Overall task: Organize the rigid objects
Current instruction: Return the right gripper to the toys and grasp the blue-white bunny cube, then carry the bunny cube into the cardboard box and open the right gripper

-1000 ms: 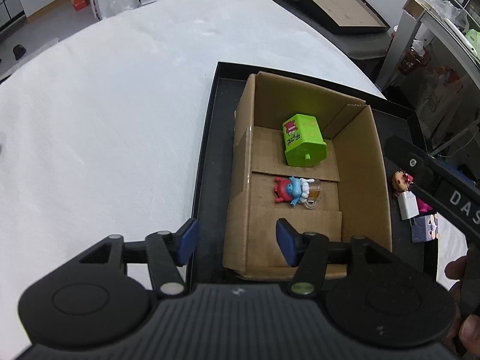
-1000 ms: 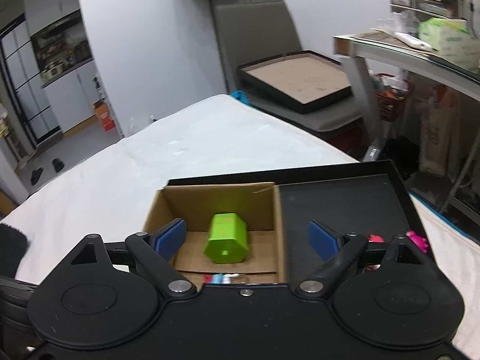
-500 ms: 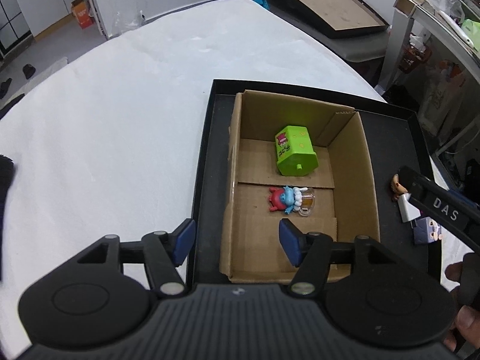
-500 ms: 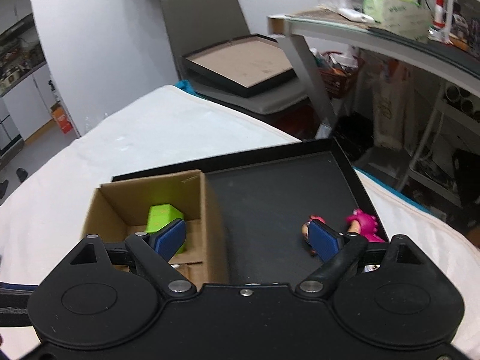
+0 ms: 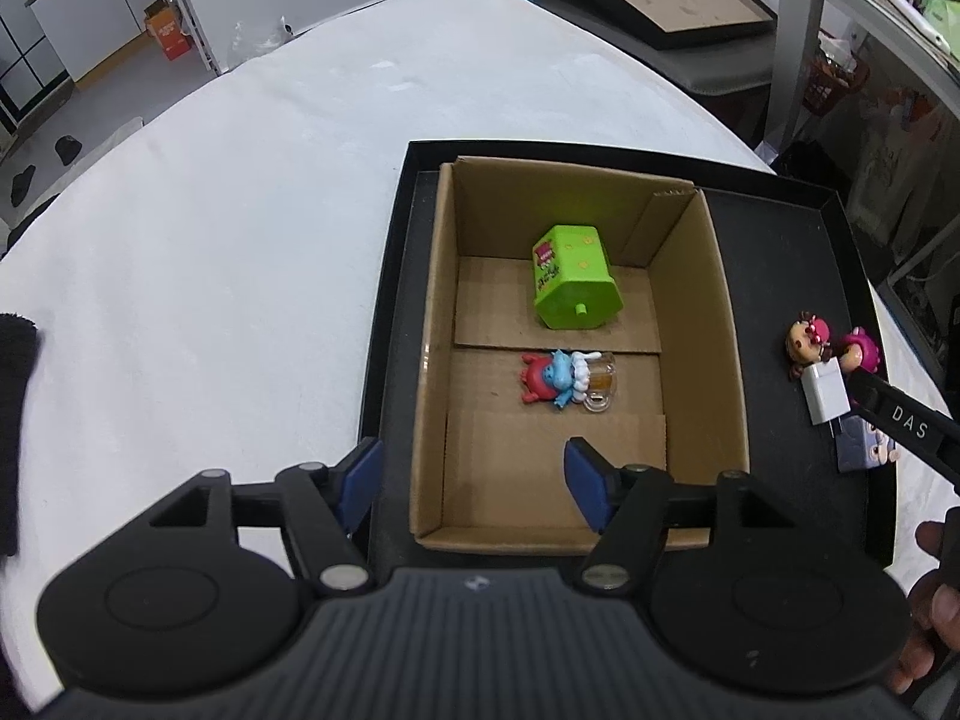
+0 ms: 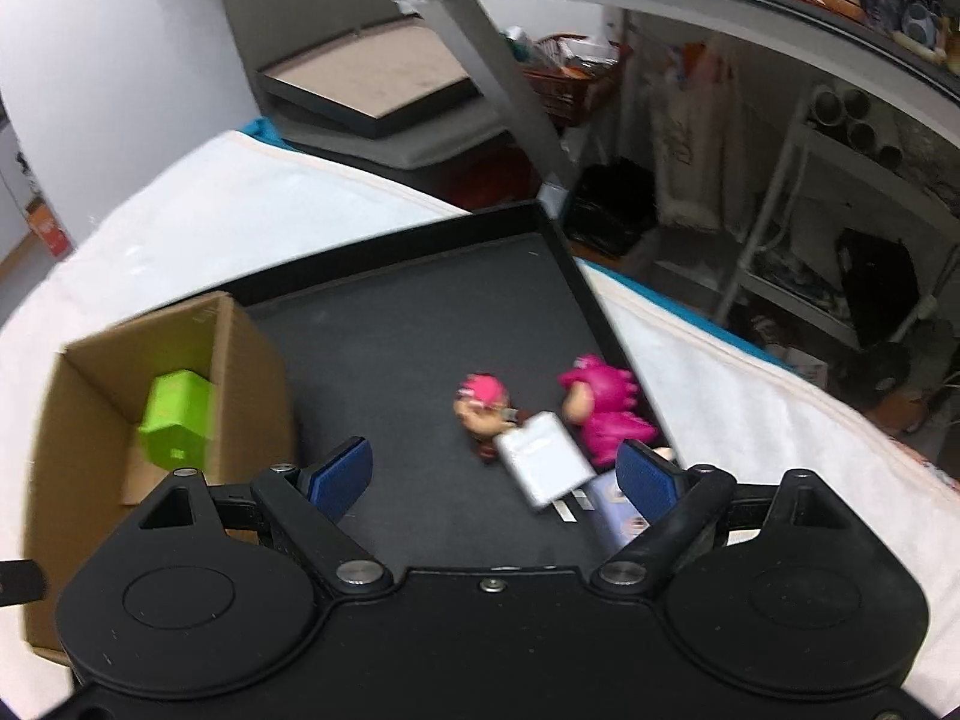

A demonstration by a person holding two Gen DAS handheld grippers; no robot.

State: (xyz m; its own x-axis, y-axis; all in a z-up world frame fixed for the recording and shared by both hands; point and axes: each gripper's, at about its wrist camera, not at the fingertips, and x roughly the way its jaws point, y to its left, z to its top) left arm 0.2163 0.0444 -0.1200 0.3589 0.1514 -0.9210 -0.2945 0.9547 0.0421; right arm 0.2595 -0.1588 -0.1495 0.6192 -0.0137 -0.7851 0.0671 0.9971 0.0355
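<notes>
A cardboard box (image 5: 696, 324) stands in a black tray (image 5: 390, 300). Inside it lie a green toy block (image 5: 573, 285) and a red-and-blue figure (image 5: 555, 381) with a small clear mug. My left gripper (image 5: 474, 486) hovers over the box's near left wall, its jaws opening with nothing between them. My right gripper (image 6: 495, 480) is open above the tray floor (image 6: 408, 330). Just ahead of it lie a white charger (image 6: 543, 459), a pink-haired doll (image 6: 483, 405), a pink dinosaur figure (image 6: 603, 411) and a pale purple cube (image 6: 615, 510) by its right fingertip.
The tray sits on a white cloth-covered table (image 5: 240, 228). A metal desk leg (image 6: 504, 78), shelves with clutter and a chair holding a flat board (image 6: 366, 75) stand beyond the table's far edge. A dark cloth (image 5: 15, 420) lies at the table's left.
My right gripper swung right and down, from over the box to over the toys on the tray floor. My left gripper drew back a little and its jaws widened.
</notes>
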